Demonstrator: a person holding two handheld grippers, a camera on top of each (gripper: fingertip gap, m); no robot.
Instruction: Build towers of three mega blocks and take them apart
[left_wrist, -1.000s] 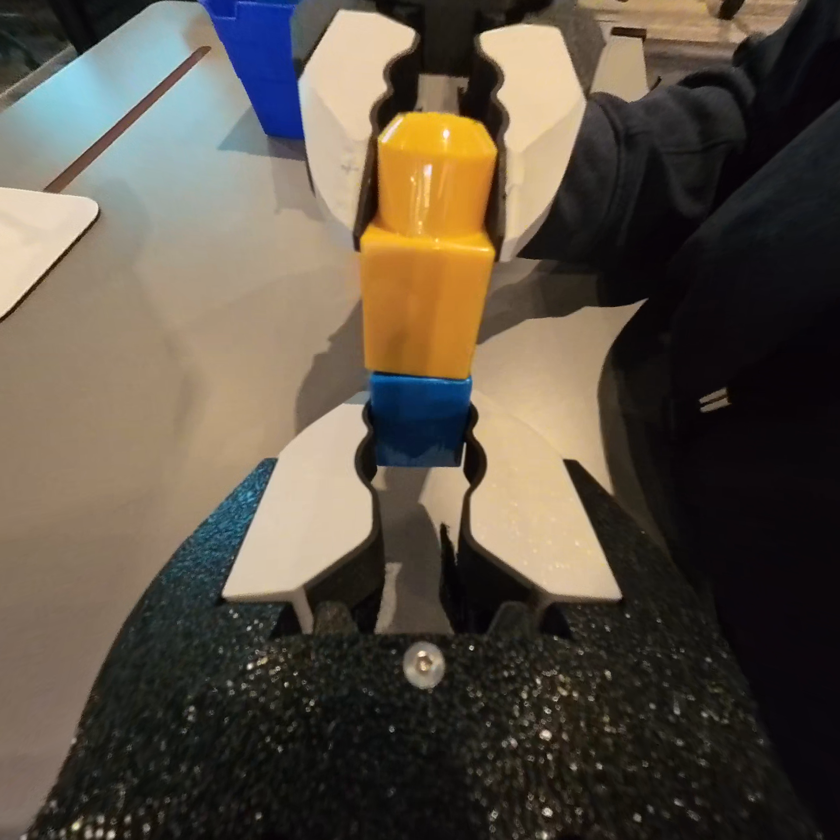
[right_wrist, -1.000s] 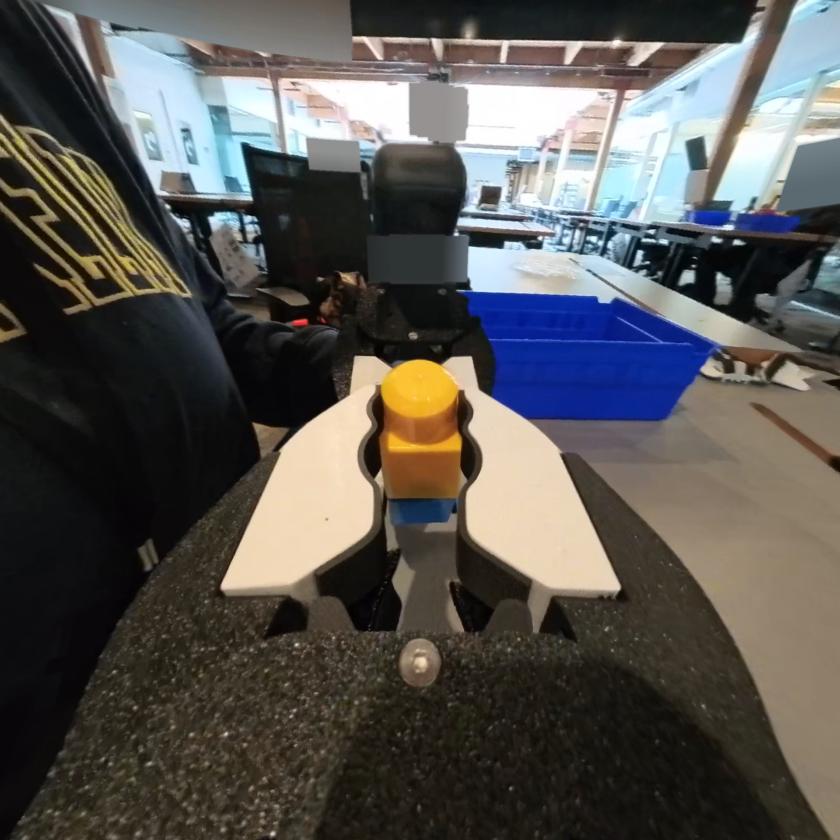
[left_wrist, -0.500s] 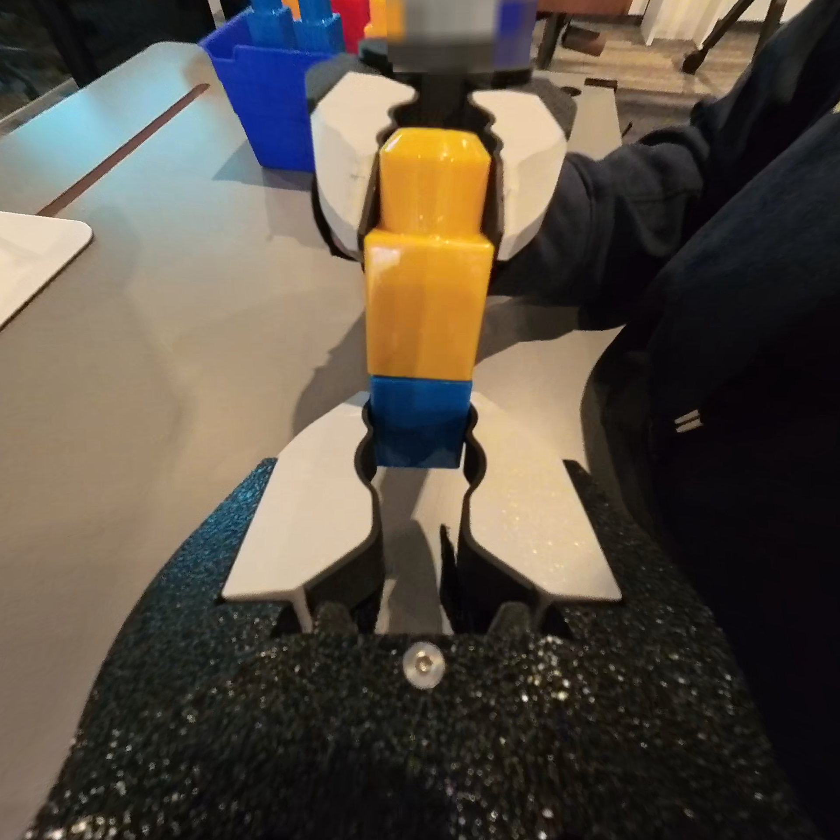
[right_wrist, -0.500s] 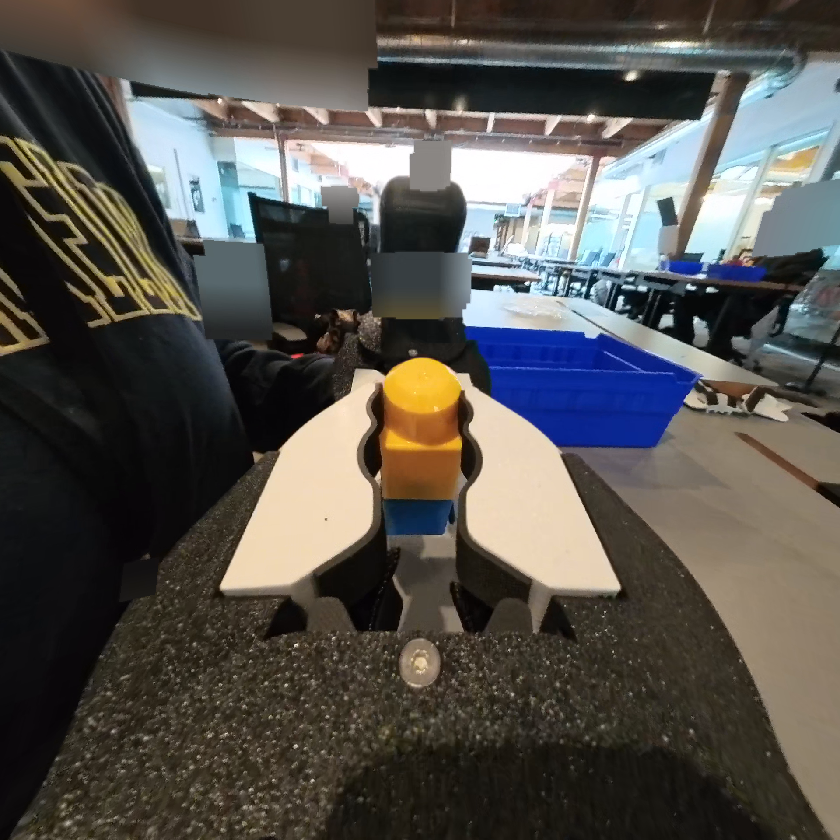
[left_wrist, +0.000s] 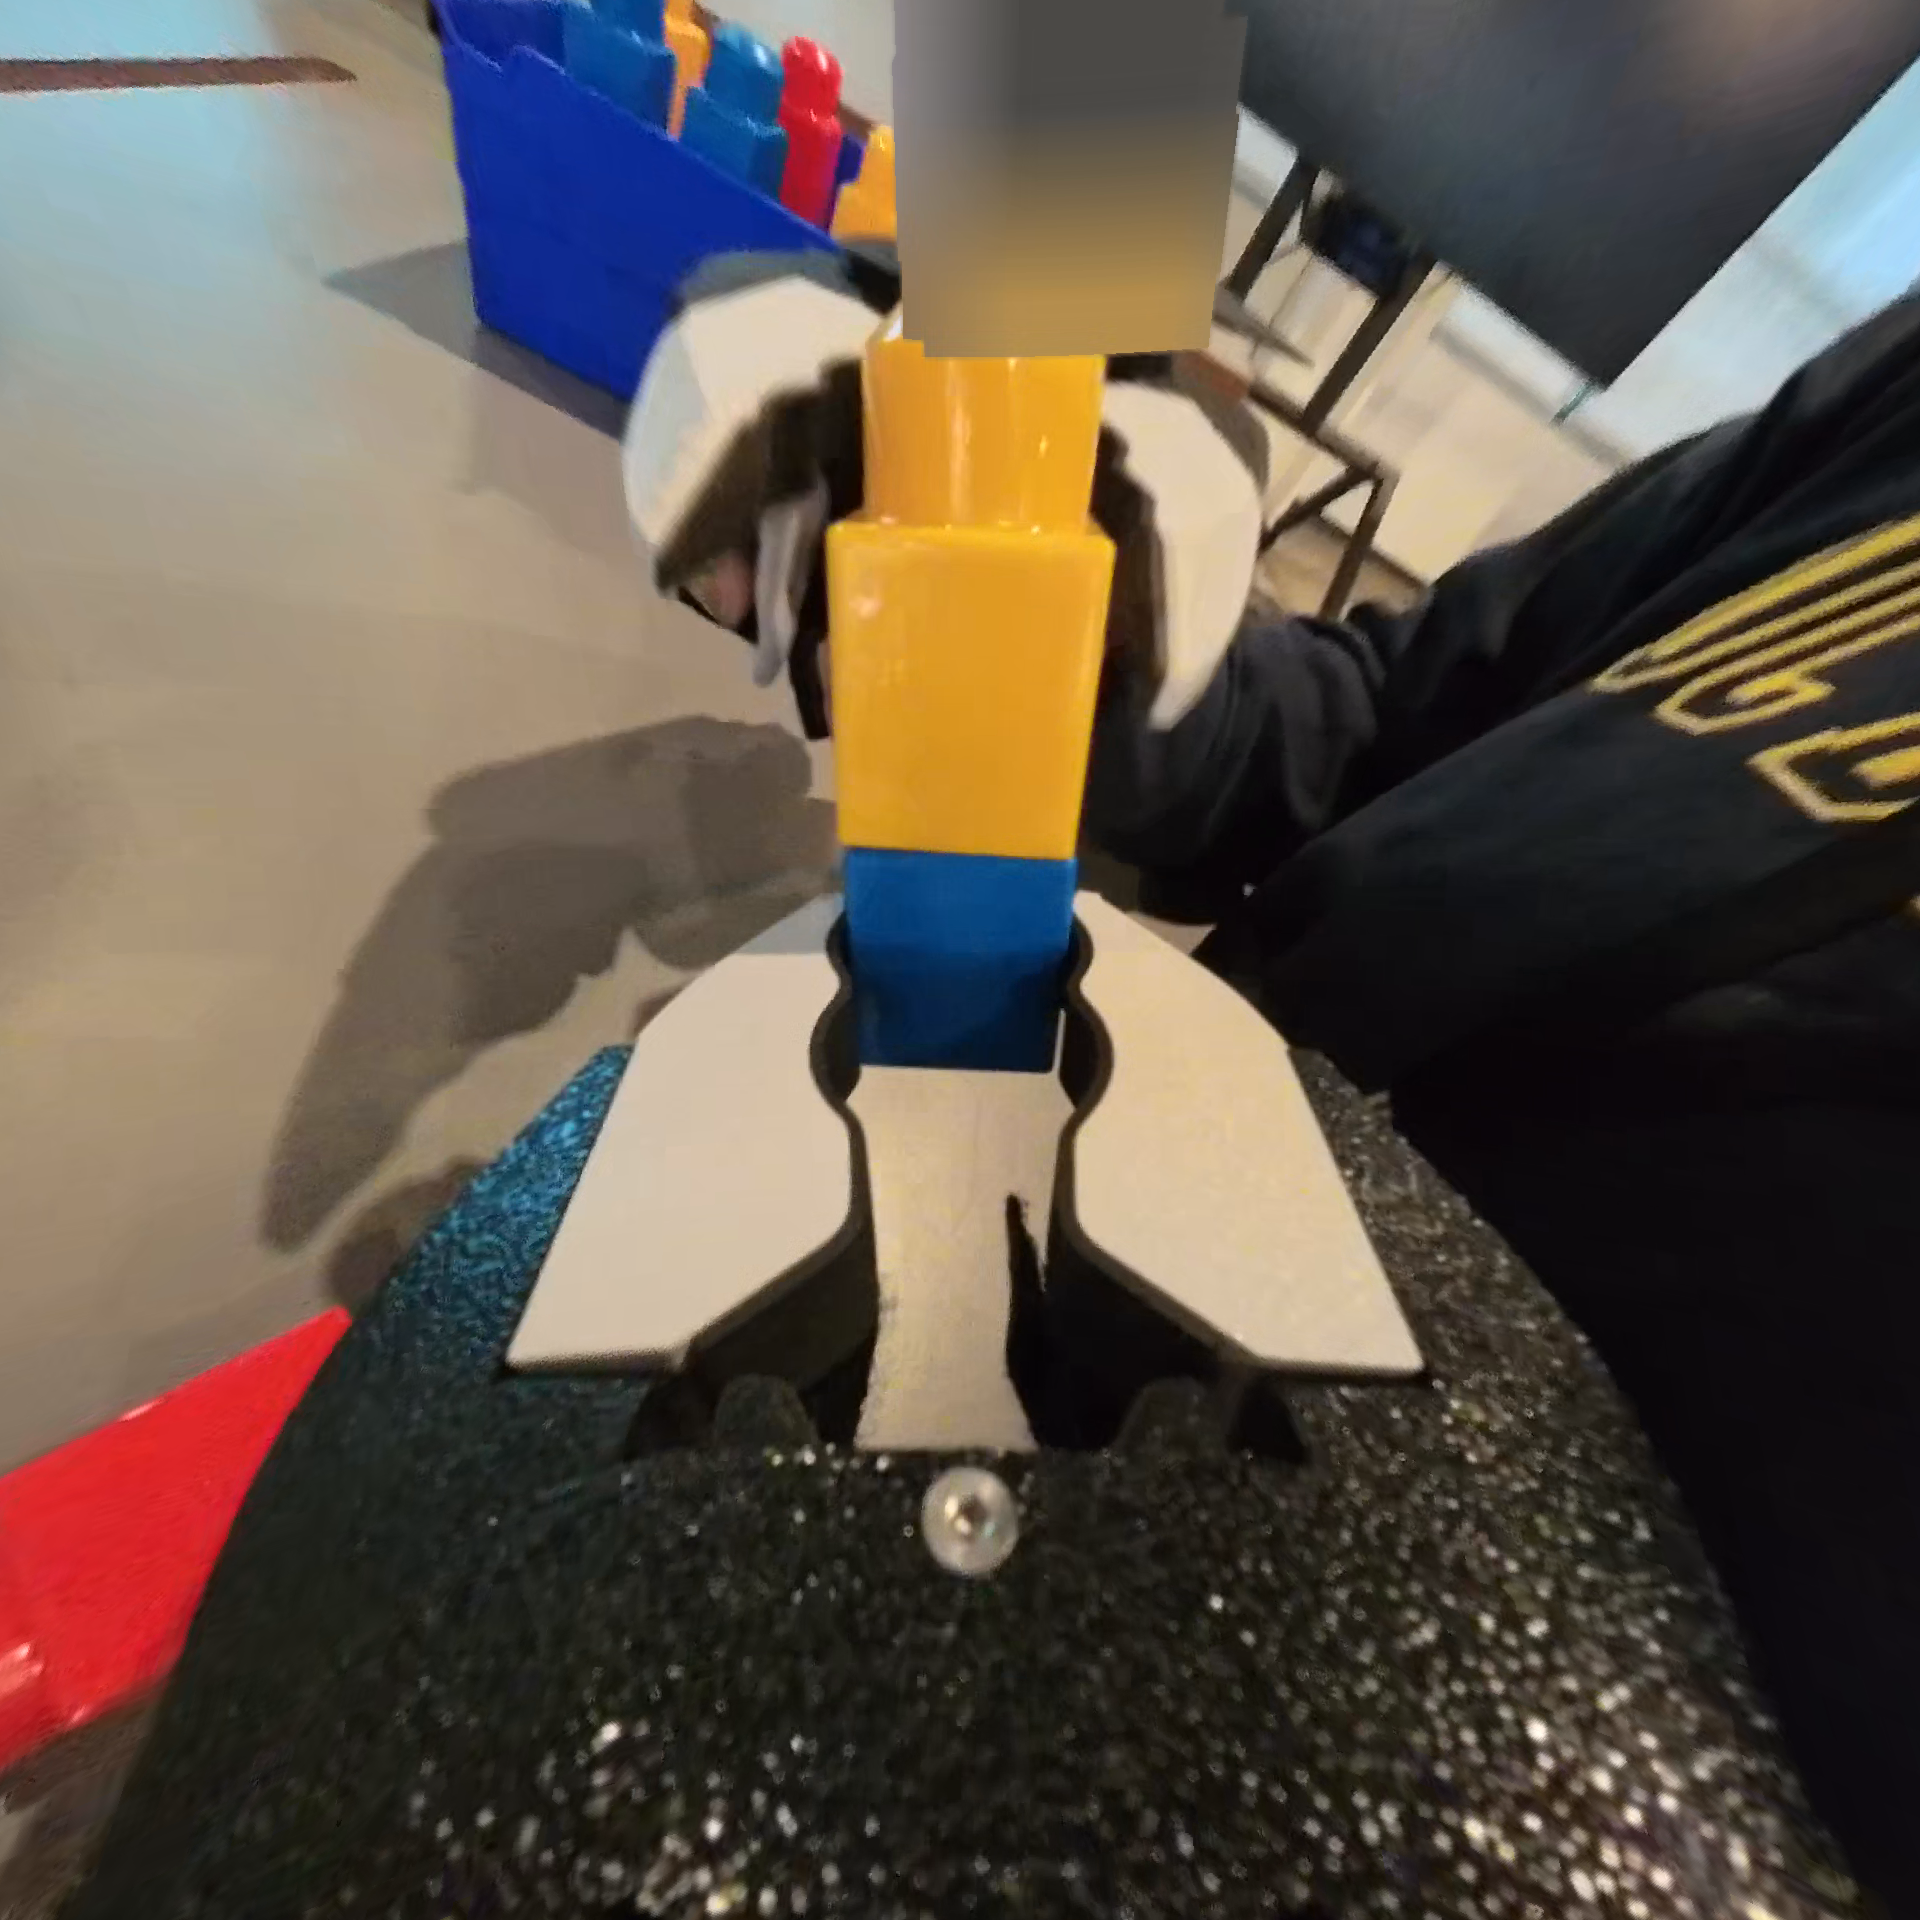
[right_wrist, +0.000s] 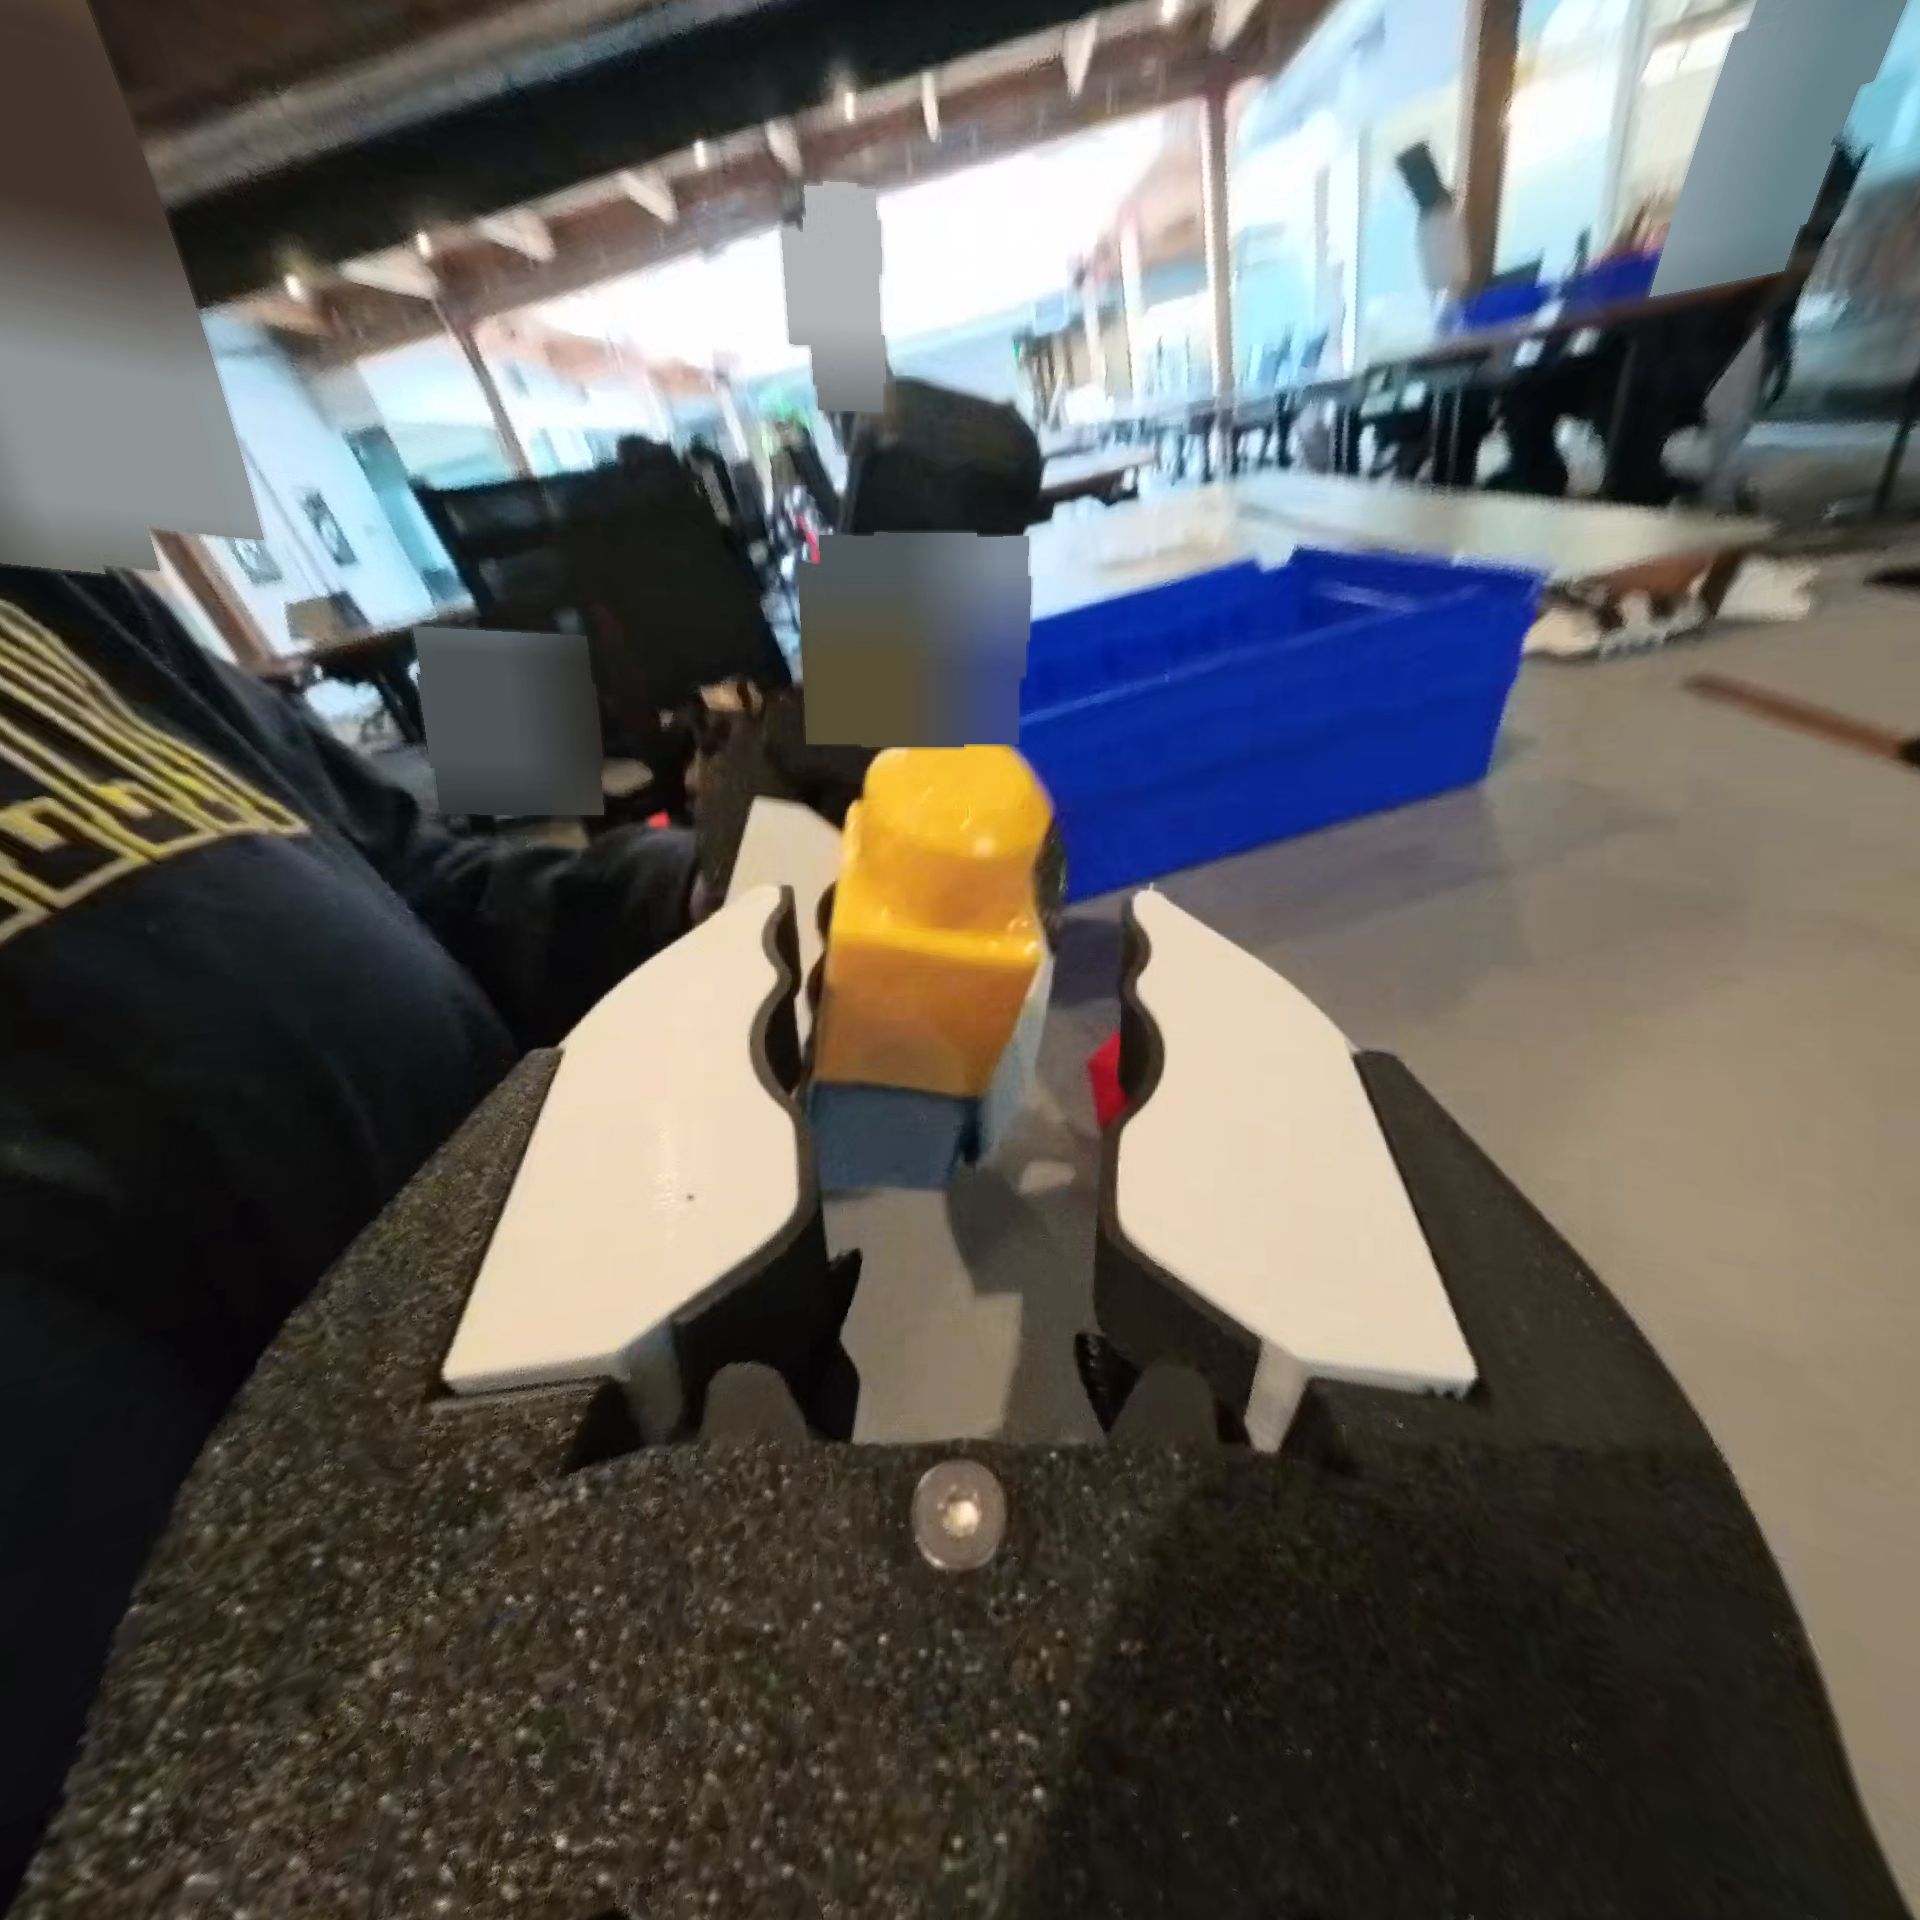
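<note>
My left gripper (left_wrist: 956, 951) is shut on a blue block (left_wrist: 956, 987), with a yellow block (left_wrist: 971, 686) stuck on top of it. The two-block stack is held above the grey table (left_wrist: 260, 623). My right gripper (right_wrist: 956, 920) is open; its fingers stand apart on either side of the yellow block (right_wrist: 935, 956), whose left side is close to the left finger (right_wrist: 665, 1091). The blue block (right_wrist: 888, 1138) shows below the yellow one. In the left wrist view the right gripper (left_wrist: 977, 468) sits spread around the yellow block's stud.
A blue bin (left_wrist: 613, 239) with several coloured blocks stands at the back of the table. It also shows in the right wrist view (right_wrist: 1299, 707). A red block (left_wrist: 135, 1496) lies at the lower left. A person's dark sleeve (left_wrist: 1455, 779) fills the right side.
My right gripper has opened and let go of the yellow block. Both grippers have tilted and shifted; the left one still holds the blue block.
</note>
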